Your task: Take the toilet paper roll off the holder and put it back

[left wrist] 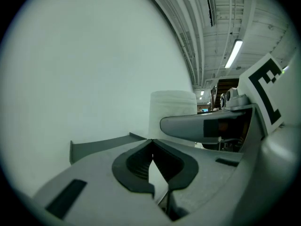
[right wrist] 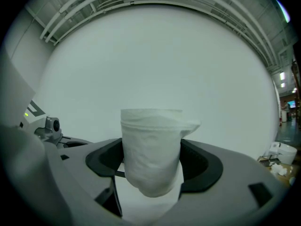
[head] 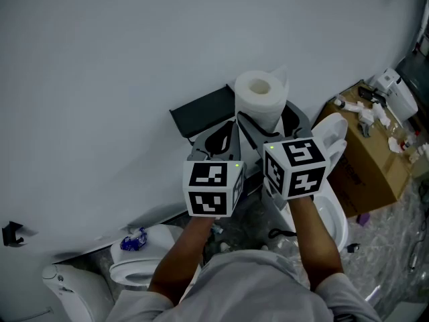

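White wall [head: 134, 59] carries the dark holder [head: 201, 113]; the roll [head: 260, 96] stands upright just right of it, apparently off it, clamped across its width in the right gripper [right wrist: 153, 166]. Left gripper [left wrist: 151, 144], jaws together and empty, sits nearer the holder

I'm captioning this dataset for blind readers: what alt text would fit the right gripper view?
The right gripper has its two dark-padded jaws shut on a white toilet paper roll, which stands upright between them with a loose edge of paper jutting out at its top right. Behind it there is only a plain pale wall.
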The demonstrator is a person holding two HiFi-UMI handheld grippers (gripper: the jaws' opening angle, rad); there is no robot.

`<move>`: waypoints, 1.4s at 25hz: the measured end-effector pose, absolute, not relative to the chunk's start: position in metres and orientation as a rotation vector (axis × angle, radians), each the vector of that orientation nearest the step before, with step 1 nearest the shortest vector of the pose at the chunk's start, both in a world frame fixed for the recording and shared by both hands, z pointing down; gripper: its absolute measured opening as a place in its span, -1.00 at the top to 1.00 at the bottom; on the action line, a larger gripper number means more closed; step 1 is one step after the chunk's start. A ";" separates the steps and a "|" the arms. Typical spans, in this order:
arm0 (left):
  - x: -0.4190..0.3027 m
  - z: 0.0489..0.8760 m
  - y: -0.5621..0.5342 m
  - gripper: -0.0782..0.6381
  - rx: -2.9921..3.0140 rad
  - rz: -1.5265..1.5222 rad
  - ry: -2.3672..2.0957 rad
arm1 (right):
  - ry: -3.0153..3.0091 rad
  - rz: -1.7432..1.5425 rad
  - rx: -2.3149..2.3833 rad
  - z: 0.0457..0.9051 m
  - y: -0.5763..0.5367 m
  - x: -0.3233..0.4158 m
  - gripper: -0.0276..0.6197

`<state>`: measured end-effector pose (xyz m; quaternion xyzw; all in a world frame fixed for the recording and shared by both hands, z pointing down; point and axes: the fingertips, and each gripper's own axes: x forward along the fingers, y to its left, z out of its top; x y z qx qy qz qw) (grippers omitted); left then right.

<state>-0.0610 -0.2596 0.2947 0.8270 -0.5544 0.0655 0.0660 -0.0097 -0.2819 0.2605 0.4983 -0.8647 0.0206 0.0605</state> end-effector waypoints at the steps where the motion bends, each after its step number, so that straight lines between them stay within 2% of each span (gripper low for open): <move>1: -0.056 0.294 -0.260 0.77 2.495 0.196 -1.671 | -2.616 0.065 1.511 0.261 -0.282 -0.004 -0.22; 19: 0.008 0.301 -0.257 0.77 2.530 0.177 -1.637 | -2.567 0.094 1.582 0.292 -0.274 0.070 -0.23; 35: 0.023 0.304 -0.246 0.77 2.544 0.184 -1.620 | -2.551 0.104 1.598 0.300 -0.263 0.083 -0.23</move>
